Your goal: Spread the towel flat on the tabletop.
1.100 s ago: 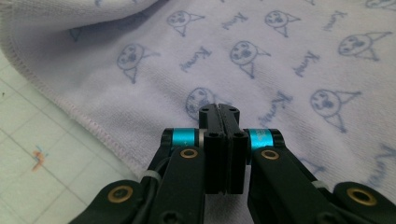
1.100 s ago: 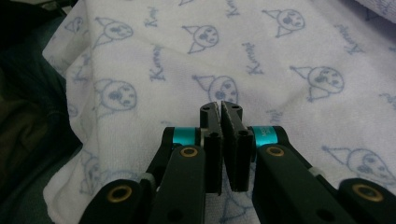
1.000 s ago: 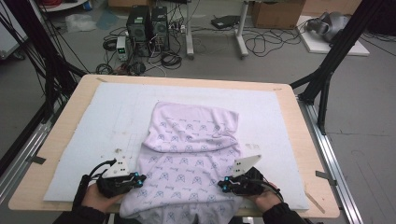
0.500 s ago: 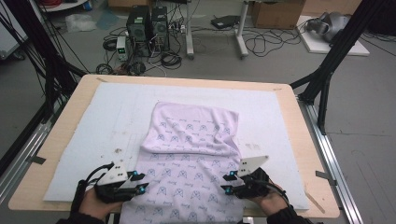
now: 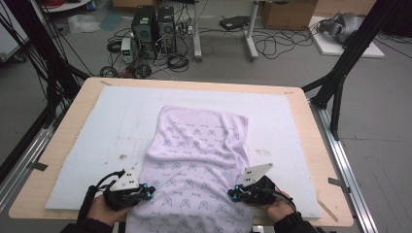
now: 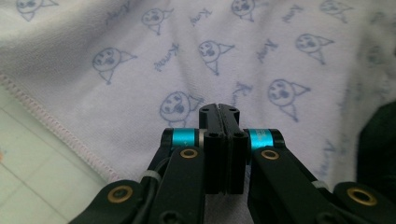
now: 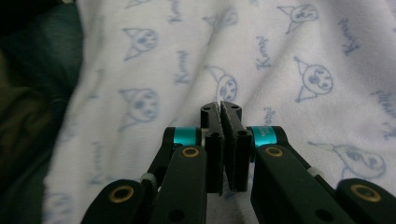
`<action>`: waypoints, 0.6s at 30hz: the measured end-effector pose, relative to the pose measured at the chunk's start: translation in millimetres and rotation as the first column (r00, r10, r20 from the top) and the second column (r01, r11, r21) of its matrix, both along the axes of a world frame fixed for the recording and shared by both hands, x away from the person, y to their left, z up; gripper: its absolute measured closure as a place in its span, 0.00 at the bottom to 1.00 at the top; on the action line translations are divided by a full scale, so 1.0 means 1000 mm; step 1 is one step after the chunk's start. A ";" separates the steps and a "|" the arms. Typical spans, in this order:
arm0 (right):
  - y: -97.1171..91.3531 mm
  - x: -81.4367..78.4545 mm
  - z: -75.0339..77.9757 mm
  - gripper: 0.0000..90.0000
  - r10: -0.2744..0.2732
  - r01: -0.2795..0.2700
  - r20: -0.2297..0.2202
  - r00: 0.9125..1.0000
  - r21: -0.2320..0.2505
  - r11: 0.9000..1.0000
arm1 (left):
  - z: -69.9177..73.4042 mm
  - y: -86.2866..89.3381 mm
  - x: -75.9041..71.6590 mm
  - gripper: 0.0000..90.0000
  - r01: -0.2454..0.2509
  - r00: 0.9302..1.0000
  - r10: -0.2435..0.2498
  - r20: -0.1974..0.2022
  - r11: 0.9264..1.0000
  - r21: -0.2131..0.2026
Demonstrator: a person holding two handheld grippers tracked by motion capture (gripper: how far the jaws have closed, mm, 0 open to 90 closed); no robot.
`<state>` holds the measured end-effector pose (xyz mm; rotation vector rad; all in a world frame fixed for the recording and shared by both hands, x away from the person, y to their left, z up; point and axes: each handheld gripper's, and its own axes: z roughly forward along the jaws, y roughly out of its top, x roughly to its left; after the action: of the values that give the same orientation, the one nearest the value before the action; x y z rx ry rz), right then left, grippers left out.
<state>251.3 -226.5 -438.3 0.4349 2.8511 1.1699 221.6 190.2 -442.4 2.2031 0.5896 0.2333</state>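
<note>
While flat on table (image 5: 63,141) | one towel (image 5: 199,145) | two tools closed

Left gripper (image 6: 219,109) jaws pressed together, over pale printed towel (image 6: 261,60), stitched hem at left

Print on cloth: the pale lilac towel with blue cartoon faces (image 6: 261,56) carries a repeated blue script word beside each face, starting "Ku"; the remaining letters are too small to read.

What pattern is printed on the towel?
Pale lilac towel with small blue cartoon faces and script words, clearest in the left gripper view.
</note>
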 end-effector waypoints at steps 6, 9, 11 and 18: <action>-0.008 -0.008 0.010 0.77 -0.021 0.020 0.017 1.000 0.063 0.998 | 0.016 0.005 -0.005 0.79 0.007 0.999 -0.005 0.046 0.999 -0.044; -0.009 0.004 0.007 0.73 -0.060 0.059 0.025 0.998 0.024 0.998 | 0.011 0.002 0.011 0.75 -0.010 0.999 0.011 0.033 0.999 -0.041; -0.009 0.010 0.001 0.74 -0.066 0.066 0.015 0.998 0.010 0.998 | 0.003 -0.001 0.018 0.75 -0.002 1.000 0.002 0.005 1.000 -0.022; -0.010 0.011 -0.002 0.97 -0.052 0.052 -0.009 0.999 0.009 0.999 | -0.002 0.000 0.015 0.99 0.001 1.000 -0.001 -0.004 1.000 -0.012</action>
<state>262.2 -236.0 -440.6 0.5120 2.8247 1.1751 236.6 190.1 -444.8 2.1929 0.5901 0.2242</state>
